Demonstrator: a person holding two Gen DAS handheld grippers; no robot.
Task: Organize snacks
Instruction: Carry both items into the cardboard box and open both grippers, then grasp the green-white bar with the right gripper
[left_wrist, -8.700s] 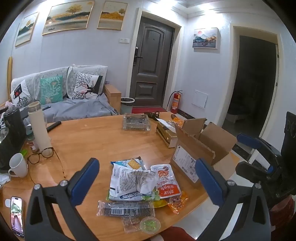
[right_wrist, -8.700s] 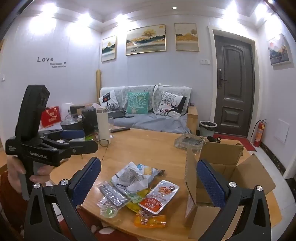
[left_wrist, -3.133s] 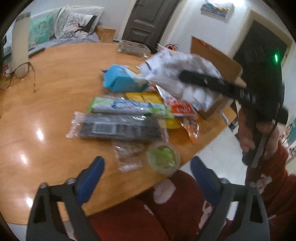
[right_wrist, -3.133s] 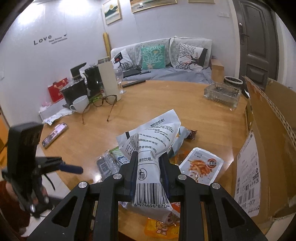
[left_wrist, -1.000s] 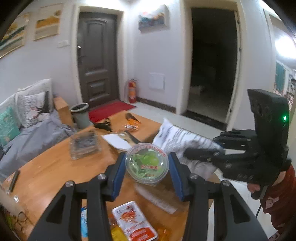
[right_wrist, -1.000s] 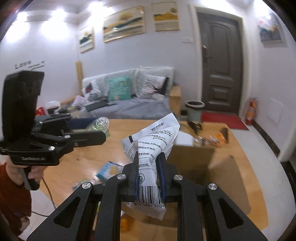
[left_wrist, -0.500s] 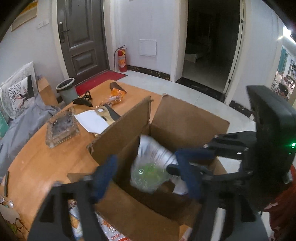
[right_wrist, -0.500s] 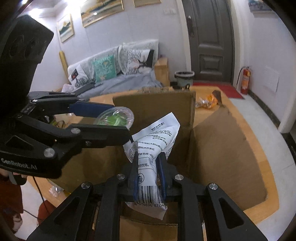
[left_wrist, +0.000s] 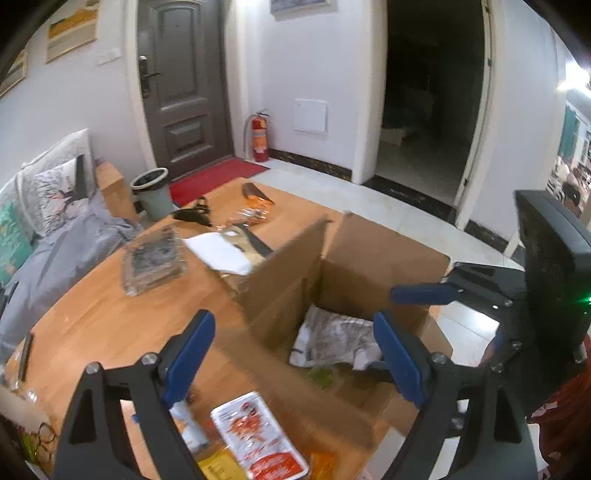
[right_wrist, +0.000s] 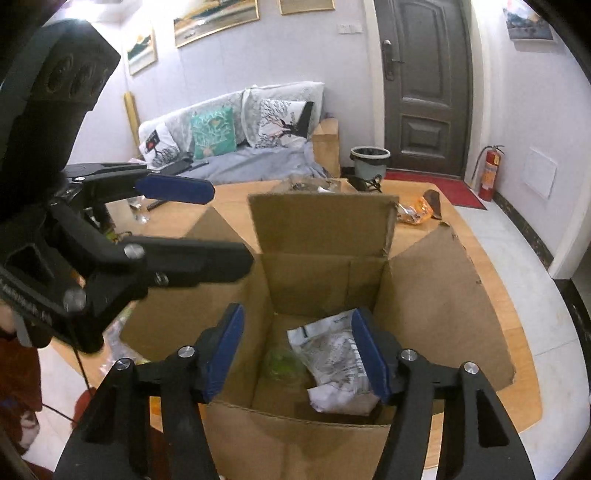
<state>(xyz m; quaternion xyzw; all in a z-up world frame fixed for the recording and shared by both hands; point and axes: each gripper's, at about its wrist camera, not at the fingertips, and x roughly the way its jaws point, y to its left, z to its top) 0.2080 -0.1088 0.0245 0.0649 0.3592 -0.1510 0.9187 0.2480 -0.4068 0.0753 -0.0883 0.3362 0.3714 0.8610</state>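
An open cardboard box (right_wrist: 321, 229) stands on the round wooden table (left_wrist: 110, 325). Inside it lie a white snack bag (right_wrist: 332, 354) and a clear cup with green contents (right_wrist: 280, 360). The bag also shows in the left wrist view (left_wrist: 332, 343). My right gripper (right_wrist: 297, 350) is open and empty just above the box opening. My left gripper (left_wrist: 295, 354) is open and empty, above the box's near edge. It shows in the right wrist view (right_wrist: 192, 225) at the left of the box. A red snack pack (left_wrist: 258, 432) and a yellow pack (left_wrist: 218, 465) lie on the table.
A glass ashtray (left_wrist: 153, 260), white paper (left_wrist: 218, 253), scissors (left_wrist: 195, 216) and an orange packet (left_wrist: 255, 210) lie on the far side of the table. Glasses (left_wrist: 44, 439) lie at the left edge. A sofa (right_wrist: 236, 155) stands behind.
Both grippers have opened. The white bag and the green cup have dropped from the grippers into the box. The left gripper has pulled back a little from the box.
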